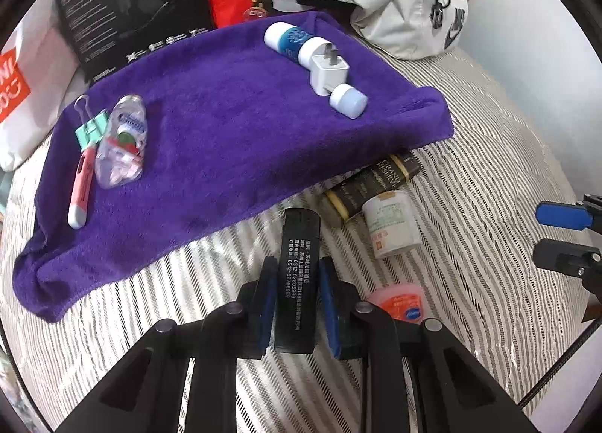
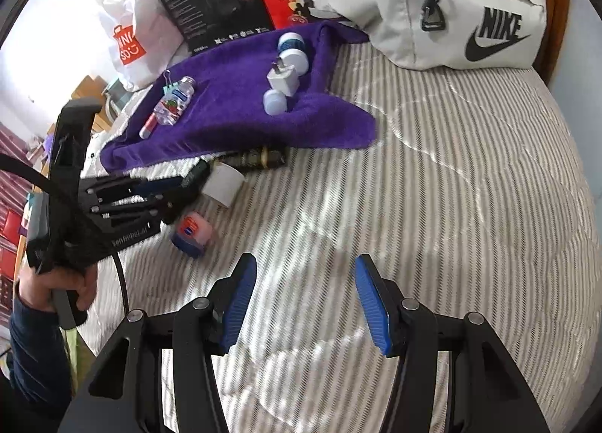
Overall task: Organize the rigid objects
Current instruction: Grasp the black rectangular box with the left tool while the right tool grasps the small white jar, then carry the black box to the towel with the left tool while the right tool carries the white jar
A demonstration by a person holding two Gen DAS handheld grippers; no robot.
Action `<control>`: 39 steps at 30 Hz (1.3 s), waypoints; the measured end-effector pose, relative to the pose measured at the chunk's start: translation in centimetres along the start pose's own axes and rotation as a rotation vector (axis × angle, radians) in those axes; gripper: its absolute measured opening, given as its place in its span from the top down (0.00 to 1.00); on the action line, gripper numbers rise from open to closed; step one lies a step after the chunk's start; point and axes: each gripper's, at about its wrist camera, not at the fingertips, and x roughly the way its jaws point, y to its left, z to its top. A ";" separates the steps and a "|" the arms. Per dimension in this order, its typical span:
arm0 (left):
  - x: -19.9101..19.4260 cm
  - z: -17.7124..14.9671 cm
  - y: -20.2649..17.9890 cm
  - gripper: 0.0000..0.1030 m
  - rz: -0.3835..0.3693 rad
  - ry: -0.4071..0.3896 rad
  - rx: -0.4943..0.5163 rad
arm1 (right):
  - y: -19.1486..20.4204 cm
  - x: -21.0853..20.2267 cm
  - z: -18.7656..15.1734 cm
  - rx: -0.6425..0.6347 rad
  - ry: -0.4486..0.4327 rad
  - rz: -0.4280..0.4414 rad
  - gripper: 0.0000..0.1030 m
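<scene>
Left claw (image 1: 295, 305) grips black box (image 1: 297, 275), apparently above striped bedding (image 1: 470, 207).

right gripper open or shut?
Open. The right gripper has its blue pads spread wide with only striped bedding between them, nothing held.

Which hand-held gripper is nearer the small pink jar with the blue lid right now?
Left. The left hand-held gripper, shut on the black tube, sits right beside the pink jar. The right hand-held gripper hangs open over bare striped bedding, farther off.
</scene>
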 end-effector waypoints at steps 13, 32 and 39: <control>-2.5 -5.0 7.7 0.79 0.074 -0.005 -0.151 | 5.3 4.7 3.2 -0.023 0.005 0.024 0.47; -3.1 -6.6 9.8 0.79 -0.031 -0.062 -0.219 | 5.8 7.2 4.0 -0.097 0.064 -0.106 0.65; -3.1 -6.7 9.8 0.78 -0.027 -0.067 -0.223 | 4.9 7.3 3.4 -0.123 0.088 -0.177 0.65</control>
